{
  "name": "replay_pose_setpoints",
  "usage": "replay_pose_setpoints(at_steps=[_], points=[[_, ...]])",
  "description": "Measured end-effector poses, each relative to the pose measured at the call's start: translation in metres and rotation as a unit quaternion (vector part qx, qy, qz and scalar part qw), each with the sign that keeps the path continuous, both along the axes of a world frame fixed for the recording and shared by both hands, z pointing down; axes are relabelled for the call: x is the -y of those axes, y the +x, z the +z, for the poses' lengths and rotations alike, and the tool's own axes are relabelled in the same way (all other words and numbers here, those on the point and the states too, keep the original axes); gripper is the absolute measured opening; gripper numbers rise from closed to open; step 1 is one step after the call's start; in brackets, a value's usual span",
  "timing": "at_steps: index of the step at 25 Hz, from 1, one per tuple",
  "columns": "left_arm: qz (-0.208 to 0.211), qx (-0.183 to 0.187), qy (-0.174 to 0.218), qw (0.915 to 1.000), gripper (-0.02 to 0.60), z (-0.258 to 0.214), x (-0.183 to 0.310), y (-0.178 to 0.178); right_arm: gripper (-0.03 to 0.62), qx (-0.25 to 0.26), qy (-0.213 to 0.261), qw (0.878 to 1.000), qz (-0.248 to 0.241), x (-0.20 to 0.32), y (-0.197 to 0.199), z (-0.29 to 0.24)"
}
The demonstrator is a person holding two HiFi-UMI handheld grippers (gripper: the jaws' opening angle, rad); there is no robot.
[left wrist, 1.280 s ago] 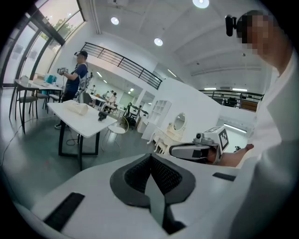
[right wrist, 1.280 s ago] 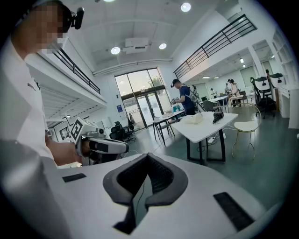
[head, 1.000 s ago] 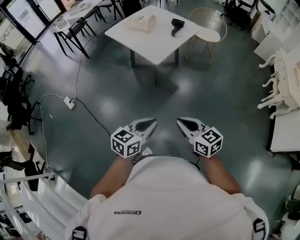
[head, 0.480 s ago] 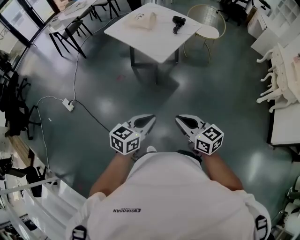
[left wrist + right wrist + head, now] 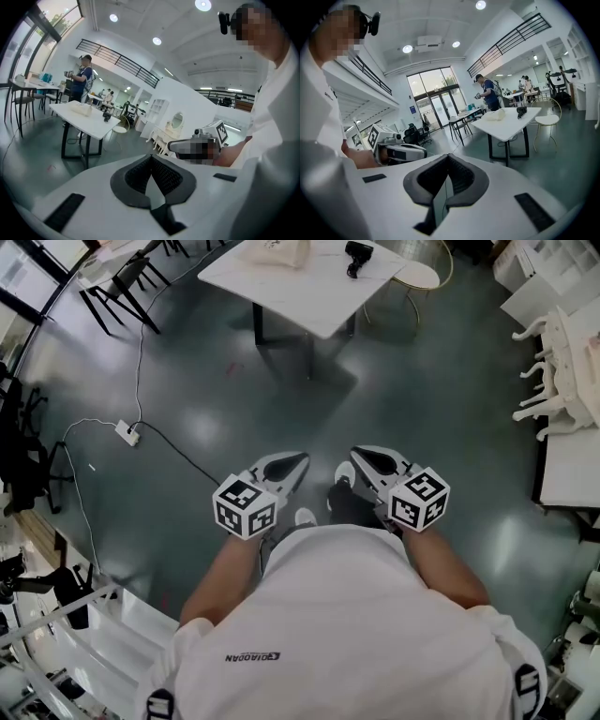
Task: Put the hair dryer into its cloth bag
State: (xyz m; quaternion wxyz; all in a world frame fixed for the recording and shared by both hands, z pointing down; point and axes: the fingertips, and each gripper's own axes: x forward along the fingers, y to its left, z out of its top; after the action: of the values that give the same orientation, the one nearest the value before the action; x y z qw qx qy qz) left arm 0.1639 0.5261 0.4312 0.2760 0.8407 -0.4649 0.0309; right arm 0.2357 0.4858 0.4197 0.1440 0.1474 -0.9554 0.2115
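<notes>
On open floor, well short of the table: approach step, nothing held.
White table [image 5: 309,292] ahead carries the cloth bag [image 5: 279,251] and, apart from it, the hair dryer [image 5: 358,253]. My left gripper [image 5: 298,461] and right gripper [image 5: 360,457] are pressed together, empty. Next I need to close in and spread the jaws.

Bright room: round ceiling lamps [image 5: 203,4] and tall windows [image 5: 435,101] pour light in, glossy floor [image 5: 202,423] throws pale glare, edges bow hard, far corners maybe soft.
</notes>
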Motion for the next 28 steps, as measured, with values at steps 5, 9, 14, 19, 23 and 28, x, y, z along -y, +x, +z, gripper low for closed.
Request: replay_pose_setpoints(at_steps=[5, 9, 14, 19, 23, 28], points=[[-0.031, -0.019, -0.021, 0.9991, 0.028, 0.017, 0.020, -0.012, 0.015, 0.012, -0.028, 0.999, 0.018, 0.033, -0.003, 0.015], [-0.047, -0.020, -0.027, 0.9984, 0.028, 0.017, 0.047, -0.023, 0.015, 0.022, -0.034, 0.999, 0.030, 0.075, -0.011, 0.019], [-0.059, -0.010, -0.027, 0.9979, 0.028, 0.010, 0.110, -0.053, 0.015, 0.031, -0.016, 0.999, 0.030, 0.144, -0.036, 0.009], [-0.048, -0.001, -0.017, 0.9987, 0.028, -0.003, 0.178, -0.056, 0.015, 0.042, -0.017, 0.999, 0.030, 0.204, -0.046, 0.005], [-0.038, 0.014, -0.028, 0.9988, 0.028, 0.002, 0.229, -0.054, 0.015, 0.039, -0.032, 0.998, 0.024, 0.245, -0.048, 0.014], [-0.037, 0.025, -0.048, 0.9979, 0.028, 0.012, 0.281, -0.051, 0.015, 0.030, -0.038, 0.999, -0.006, 0.279, -0.054, 0.024]])
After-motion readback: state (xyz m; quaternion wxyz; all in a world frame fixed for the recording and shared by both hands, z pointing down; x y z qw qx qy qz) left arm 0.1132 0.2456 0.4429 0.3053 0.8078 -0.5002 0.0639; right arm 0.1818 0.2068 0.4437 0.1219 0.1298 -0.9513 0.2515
